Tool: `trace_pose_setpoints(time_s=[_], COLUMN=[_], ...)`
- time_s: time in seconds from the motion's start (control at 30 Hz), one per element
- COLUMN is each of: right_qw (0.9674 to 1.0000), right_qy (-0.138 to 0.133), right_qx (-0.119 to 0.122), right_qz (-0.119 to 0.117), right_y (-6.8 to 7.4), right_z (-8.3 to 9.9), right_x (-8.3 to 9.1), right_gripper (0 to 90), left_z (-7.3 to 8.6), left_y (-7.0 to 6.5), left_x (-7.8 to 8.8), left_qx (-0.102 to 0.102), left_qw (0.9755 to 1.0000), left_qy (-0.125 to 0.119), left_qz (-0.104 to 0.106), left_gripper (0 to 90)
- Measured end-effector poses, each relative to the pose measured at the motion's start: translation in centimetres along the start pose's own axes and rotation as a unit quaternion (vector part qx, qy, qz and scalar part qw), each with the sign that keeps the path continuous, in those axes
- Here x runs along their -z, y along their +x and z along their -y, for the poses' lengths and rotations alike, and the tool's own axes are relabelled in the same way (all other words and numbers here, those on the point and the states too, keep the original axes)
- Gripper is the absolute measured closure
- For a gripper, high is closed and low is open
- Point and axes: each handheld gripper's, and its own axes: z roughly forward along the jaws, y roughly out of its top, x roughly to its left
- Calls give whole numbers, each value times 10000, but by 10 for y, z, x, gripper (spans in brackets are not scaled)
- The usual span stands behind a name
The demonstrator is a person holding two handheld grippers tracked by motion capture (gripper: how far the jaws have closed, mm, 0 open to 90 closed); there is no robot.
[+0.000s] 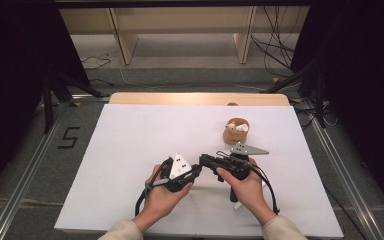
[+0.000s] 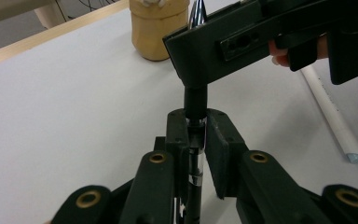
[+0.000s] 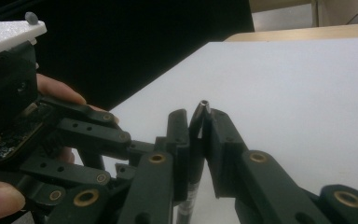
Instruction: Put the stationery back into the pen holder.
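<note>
Left gripper (image 1: pixel 196 171): near the front edge of the counter (image 1: pixel 130 150); I read its jaws as pinching the dark pen barrel (image 2: pixel 194 175), holding it fixed so the other end can be worked.
Right gripper (image 1: pixel 206 161): jaws pressed together on the pen's tip end (image 3: pixel 204 103), meeting the left head-on; probably to pull or twist a section off.
White tube (image 2: pixel 333 116): lying loose just beside my right hand.
Wooden cup (image 1: pixel 236 131): toward the far right corner, well apart, likely the holder.

My left tool (image 1: pixel 196 170) and right tool (image 1: pixel 206 161) meet tip to tip over the white surface (image 1: pixel 130 150), near a tan cup (image 1: pixel 235 131).
</note>
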Motion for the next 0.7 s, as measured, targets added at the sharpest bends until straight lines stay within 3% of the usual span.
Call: trace_pose_setpoints(time_s=[0.23,0.7], right_qw=[9999,9986], right_qy=[-122,-272], right_qx=[72,303], right_qz=[64,347], right_y=[1,-2], right_z=[-3,-10], right_x=[4,13], right_gripper=[806,807], left_z=[0,7], left_y=[1,8], left_x=[0,1], left_qx=[-167,-136], left_qw=[9998,9998], left_qy=[-102,-73], left_qz=[-13,-150], left_gripper=[740,550])
